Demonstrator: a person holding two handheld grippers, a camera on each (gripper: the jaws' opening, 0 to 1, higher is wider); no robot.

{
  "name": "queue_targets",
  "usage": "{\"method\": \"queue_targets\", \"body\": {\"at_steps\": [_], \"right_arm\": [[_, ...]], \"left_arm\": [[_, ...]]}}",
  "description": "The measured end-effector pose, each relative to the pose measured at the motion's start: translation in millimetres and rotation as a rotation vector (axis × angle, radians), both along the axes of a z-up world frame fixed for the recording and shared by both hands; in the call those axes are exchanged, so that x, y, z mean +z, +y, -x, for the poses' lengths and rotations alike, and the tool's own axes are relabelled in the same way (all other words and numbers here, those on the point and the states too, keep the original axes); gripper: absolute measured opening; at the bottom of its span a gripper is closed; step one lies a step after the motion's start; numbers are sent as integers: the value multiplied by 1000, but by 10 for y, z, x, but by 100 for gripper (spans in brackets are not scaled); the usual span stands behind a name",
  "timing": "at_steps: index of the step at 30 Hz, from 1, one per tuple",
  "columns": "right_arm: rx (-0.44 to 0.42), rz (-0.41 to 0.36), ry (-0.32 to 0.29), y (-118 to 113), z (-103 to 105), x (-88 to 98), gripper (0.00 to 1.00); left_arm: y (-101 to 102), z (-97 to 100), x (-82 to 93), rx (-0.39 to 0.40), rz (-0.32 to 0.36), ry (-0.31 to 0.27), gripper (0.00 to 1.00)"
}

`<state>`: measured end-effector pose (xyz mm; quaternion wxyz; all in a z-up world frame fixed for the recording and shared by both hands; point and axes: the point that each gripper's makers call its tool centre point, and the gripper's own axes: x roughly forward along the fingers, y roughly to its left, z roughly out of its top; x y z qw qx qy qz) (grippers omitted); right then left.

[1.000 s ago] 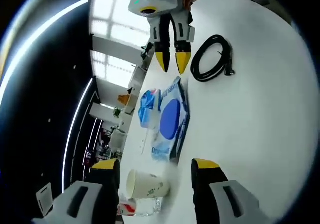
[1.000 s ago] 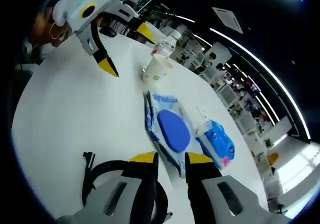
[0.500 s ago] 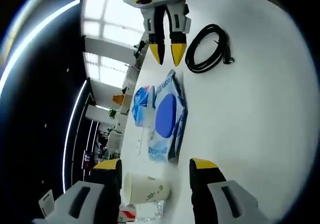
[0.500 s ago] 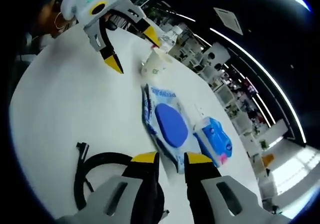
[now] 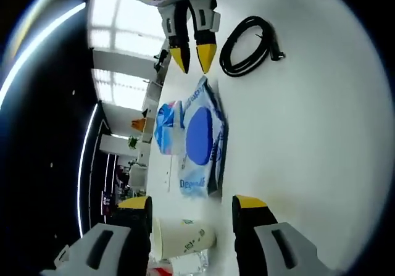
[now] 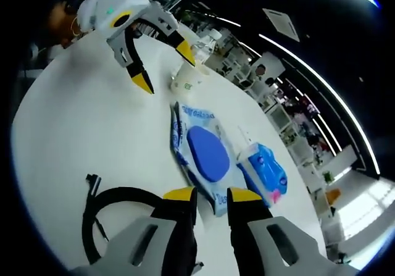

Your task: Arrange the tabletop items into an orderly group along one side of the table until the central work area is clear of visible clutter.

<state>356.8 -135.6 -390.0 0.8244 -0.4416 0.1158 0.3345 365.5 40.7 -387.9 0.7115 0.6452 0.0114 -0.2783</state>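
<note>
A paper cup (image 5: 183, 239) lies on its side on the white table (image 5: 308, 134), between the tips of my open left gripper (image 5: 191, 203). Past it lie a wet-wipes pack with a blue lid (image 5: 200, 137), a blue tissue pack (image 5: 165, 126) and a coiled black cable (image 5: 247, 36). My right gripper (image 5: 192, 56) hovers at the wipes pack's far end, jaws close together with nothing between them. In the right gripper view, the right gripper (image 6: 211, 196) sits just short of the wipes pack (image 6: 207, 155), the cable (image 6: 105, 217) to its left. The left gripper (image 6: 164, 66) stands open beside the cup (image 6: 188, 81).
A clear plastic bottle (image 5: 188, 263) lies just behind the cup, also seen as a bottle (image 6: 207, 41) at the table's far edge. The tissue pack (image 6: 265, 171) rests near the table edge. Bare white tabletop (image 6: 74, 121) spreads on the cable side. An office room lies beyond.
My left gripper has closed in on the cup, which now sits further between its jaws. My right gripper has edged nearer the wipes pack. Nothing on the table has moved.
</note>
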Motion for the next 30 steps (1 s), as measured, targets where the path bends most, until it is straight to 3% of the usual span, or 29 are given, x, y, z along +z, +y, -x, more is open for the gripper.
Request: {"method": "queue_targets", "body": {"at_steps": [8,24,30], "right_arm": [[-8,-21,5,-46,-57,-38,17],[3,-40,31,-48,-132,-128,17],[25,-21,53,-18,-120,-192,16]], "left_arm": [[-36,-108,-24,-39,-4,-3,47],[-36,-313,-133,-45,-47,-5,46],[-42,-383,-135,-57,-62,10,44]]}}
